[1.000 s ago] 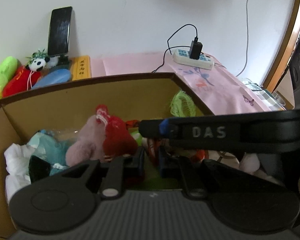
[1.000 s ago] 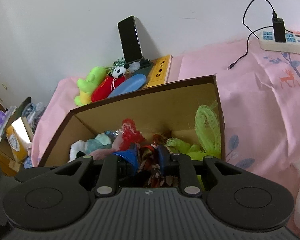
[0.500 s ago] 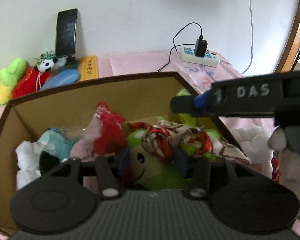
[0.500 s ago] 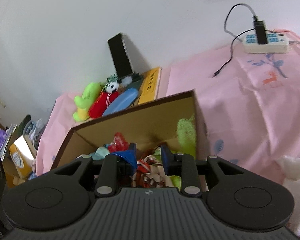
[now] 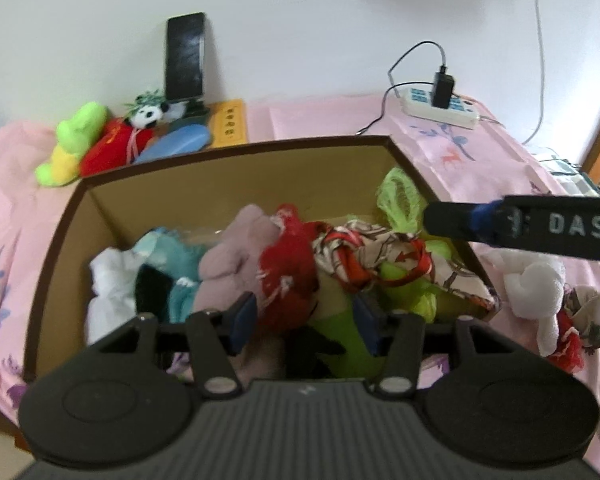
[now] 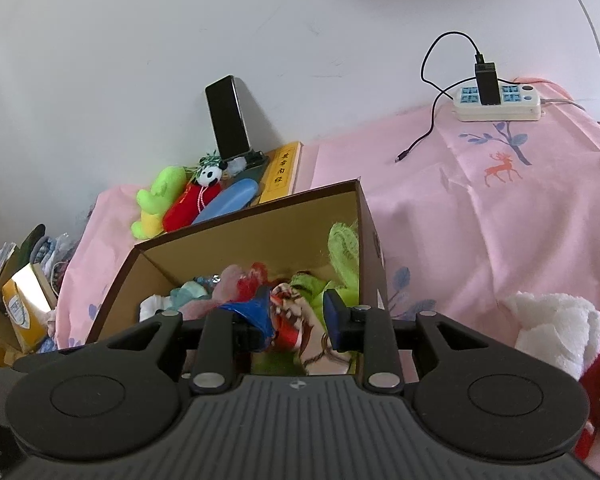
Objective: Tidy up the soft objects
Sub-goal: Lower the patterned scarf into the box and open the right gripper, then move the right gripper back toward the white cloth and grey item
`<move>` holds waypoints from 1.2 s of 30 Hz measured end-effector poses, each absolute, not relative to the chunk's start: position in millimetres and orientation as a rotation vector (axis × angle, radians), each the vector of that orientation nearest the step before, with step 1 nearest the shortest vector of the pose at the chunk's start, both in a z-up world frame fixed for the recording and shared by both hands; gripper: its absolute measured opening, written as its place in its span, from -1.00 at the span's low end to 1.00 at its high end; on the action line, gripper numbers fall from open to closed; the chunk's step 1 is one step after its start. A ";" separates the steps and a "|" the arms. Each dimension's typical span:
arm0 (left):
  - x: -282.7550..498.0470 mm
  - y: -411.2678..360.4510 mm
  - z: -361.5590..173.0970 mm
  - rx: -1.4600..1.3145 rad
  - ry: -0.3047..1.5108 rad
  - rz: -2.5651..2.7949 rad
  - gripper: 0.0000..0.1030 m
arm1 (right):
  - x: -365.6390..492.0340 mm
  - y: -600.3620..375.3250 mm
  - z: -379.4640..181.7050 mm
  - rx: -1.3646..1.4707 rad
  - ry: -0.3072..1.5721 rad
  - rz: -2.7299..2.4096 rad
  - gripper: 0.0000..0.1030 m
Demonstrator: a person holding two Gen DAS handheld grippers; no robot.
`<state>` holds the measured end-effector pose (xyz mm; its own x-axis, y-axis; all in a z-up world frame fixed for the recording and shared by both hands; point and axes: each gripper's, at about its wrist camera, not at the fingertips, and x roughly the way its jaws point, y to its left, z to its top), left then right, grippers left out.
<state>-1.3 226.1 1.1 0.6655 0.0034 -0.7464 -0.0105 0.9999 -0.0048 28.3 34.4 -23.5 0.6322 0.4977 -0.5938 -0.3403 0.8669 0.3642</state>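
Just now both sets of fingers are letting go over the cardboard box [image 5: 112, 196]. On the left gripper [image 5: 304, 322] the jaws are opening, with the red plush [image 5: 286, 272] and a green plush [image 5: 340, 336] showing in the gap but neither pad pressing on them. On the right gripper [image 6: 300, 314] the jaws are also opening; the patterned scarf [image 6: 296, 320] lies beyond and between its fingers, and as far as the picture shows it is no longer pinched.

That scarf [image 5: 380, 252], red and cream, is draped over the toys just ahead of the left fingers and to their right, with one end trailing over the box's right rim. Left of the fingers sit the mauve plush [image 5: 228, 264], a teal one [image 5: 168, 252] and white fabric [image 5: 108, 276].

Outside the box, a white plush [image 6: 552, 328] lies on the pink bedcover [image 6: 460, 208] to the right of the right fingers, likely the next to go in.

All of this should be light, limp and easily squashed, with nothing fragile. Thin silky cloth will probably slide out of a shallow pinch, so a bunched fold or knot is the better hold. For the white plush, a limb or a thick pinch of its body should hold; loose pile alone may slip.
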 end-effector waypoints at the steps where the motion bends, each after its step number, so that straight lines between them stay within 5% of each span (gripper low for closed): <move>1: -3.2 225.5 1.3 -0.006 0.847 0.021 0.05 | 26.3 34.4 -22.7 0.220 0.744 0.486 -0.77; 36: -43.4 175.2 7.3 0.039 0.912 0.235 0.11 | -8.9 -7.5 -27.0 0.137 0.798 0.541 -0.72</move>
